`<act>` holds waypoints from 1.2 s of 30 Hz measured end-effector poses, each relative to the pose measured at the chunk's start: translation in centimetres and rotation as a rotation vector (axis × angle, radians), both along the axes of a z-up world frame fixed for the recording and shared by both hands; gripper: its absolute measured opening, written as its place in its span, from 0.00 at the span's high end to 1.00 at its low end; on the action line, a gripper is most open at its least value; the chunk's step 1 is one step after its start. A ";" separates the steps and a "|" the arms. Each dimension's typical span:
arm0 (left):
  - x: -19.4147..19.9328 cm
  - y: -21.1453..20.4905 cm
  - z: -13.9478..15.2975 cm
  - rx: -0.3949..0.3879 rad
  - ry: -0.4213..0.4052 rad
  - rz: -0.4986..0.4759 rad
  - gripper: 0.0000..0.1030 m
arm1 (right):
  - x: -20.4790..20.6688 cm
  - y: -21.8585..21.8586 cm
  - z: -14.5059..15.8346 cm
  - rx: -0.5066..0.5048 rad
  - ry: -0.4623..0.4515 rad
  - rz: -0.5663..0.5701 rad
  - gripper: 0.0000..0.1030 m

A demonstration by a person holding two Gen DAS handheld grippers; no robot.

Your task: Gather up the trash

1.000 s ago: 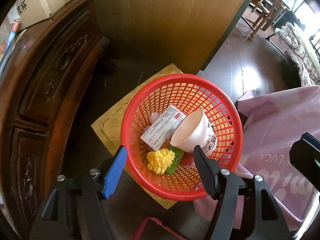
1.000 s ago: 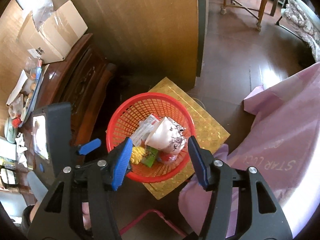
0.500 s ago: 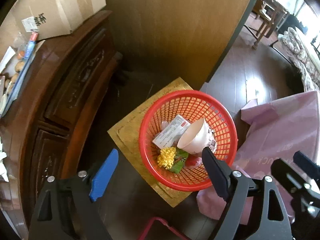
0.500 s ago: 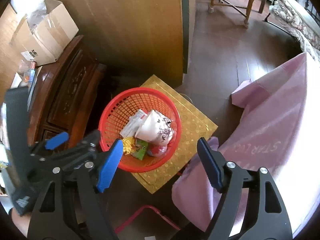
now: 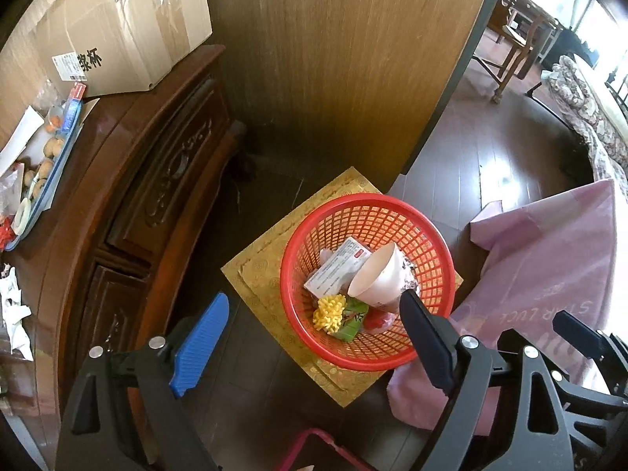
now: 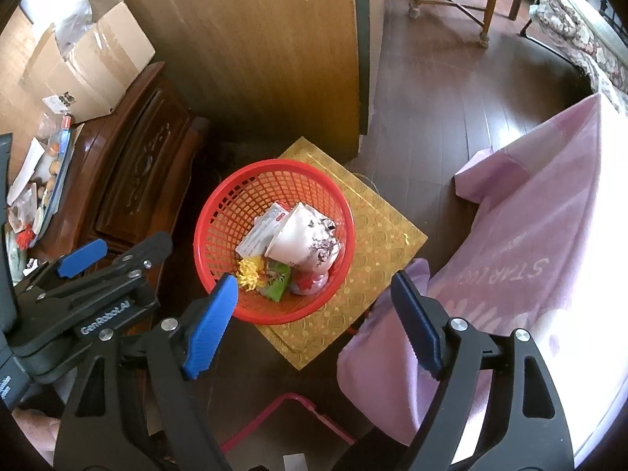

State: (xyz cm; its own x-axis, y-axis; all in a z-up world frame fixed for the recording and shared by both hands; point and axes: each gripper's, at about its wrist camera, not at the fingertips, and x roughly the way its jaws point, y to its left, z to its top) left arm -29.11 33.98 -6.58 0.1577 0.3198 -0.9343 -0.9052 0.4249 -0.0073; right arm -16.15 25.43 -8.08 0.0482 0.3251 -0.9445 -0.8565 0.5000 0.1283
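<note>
A red mesh basket stands on a gold box on the floor. In it lie a white paper cup, a white carton, a yellow flower-like piece, a green wrapper and a red item. My left gripper is open and empty, high above the basket's near side. My right gripper is open and empty above the basket; the left gripper shows at its left.
A dark carved wooden cabinet stands left, with a cardboard box and a tray of small items on top. A pink cloth covers furniture at right. A wood panel wall is behind. A red frame lies below.
Both grippers have risen and pulled back from the basket, which looks smaller now. Both have opened wider. The trash in the basket has not moved.
</note>
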 end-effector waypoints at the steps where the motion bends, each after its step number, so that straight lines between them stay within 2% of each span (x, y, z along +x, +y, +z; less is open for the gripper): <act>1: 0.0 -0.1 0.0 0.000 0.000 0.000 0.15 | 0.1 -0.1 0.0 0.000 0.005 -0.003 0.24; 36: -0.4 0.4 0.6 0.007 0.024 0.026 0.15 | -0.1 0.0 -0.2 -0.013 0.008 0.004 0.24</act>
State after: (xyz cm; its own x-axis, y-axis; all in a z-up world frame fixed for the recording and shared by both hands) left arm -29.46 34.38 -5.98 0.1270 0.3297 -0.9355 -0.9159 0.4010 0.0170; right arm -16.29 25.39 -8.26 0.0395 0.3127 -0.9490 -0.8575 0.4982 0.1284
